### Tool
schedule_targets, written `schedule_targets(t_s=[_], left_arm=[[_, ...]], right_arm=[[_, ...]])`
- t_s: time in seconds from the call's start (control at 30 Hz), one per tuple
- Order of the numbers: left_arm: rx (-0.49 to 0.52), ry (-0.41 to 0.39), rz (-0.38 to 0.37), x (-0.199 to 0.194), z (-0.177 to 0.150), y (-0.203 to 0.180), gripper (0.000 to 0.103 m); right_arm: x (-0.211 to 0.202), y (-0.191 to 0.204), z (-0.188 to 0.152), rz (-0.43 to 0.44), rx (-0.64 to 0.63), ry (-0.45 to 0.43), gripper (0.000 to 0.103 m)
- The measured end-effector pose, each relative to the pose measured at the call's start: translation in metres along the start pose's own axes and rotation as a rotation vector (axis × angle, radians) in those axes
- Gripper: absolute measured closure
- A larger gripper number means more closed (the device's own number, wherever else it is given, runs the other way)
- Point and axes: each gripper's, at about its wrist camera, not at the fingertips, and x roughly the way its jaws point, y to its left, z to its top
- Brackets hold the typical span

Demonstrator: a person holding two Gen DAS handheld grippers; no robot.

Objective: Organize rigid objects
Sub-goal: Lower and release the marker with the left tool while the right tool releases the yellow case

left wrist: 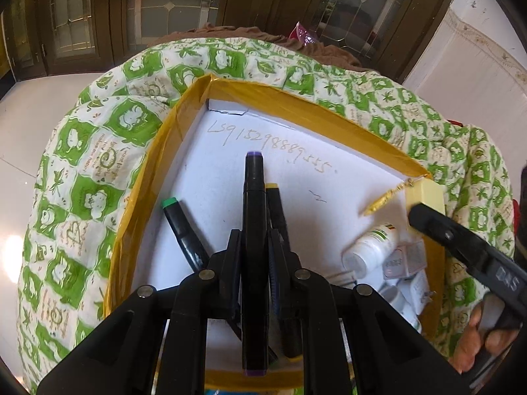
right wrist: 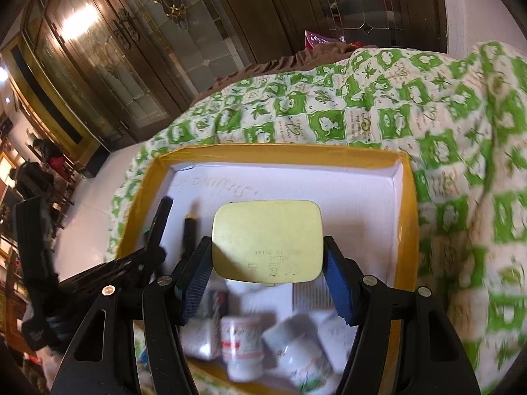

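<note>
Black marker with purple cap (left wrist: 253,230) clenched in left gripper (left wrist: 255,243), fingers (left wrist: 234,247) tight on the barrel, tip pointing up-frame over the white floor of the yellow-rimmed box (left wrist: 184,125). Pale yellow rounded case (right wrist: 266,240) grasped by right gripper (right wrist: 267,275), blue-padded fingers (right wrist: 194,279) pressing both its side edges, held above lower centre of box (right wrist: 283,153).

Already in box: green-capped marker (left wrist: 176,222) and yellow-capped marker (left wrist: 278,217) lower left of left wrist view, white bottles (left wrist: 370,247) and small cartons bunched lower right. Box resting on green-and-white quilt (left wrist: 82,171), not a tabletop.

Judged step: carry-and-place, both items over the box, neither set down yet.

Next move likely: lower purple marker beside the other two markers, parallel, then release. Set yellow case into clear floor up-frame of bottles; avoid landing on the bottle cluster. Keep the two grippers from crossing, close together at right edge of left wrist view.
</note>
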Motion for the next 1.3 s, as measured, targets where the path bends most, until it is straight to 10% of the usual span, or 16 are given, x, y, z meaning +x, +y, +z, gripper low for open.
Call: schedule_targets(t_s=[0.53,0.67,0.77,1.3], left_arm=[[0.035,0.037,0.031,0.034,0.026,-0.010,0.089],[0.005,0.031,0.012,0.023,0.025,-0.004,0.050],[-0.004,0.008,-0.020,0.000,0.019,0.003,0.050],[-0.004,0.024,-0.024,-0.121,-0.112,0.061,0.045]], right_arm=[[0.069,-0.029,0.029,-0.099,0.016,0.074,0.043],[0.067,-0.030,0.028,-0.086,0.009,0.065,0.040],[0.060,-0.031,0.025,-0.065,0.025,0.054,0.033],[-0.037,-0.008,-0.067,0.136,0.057,0.047,0.030]])
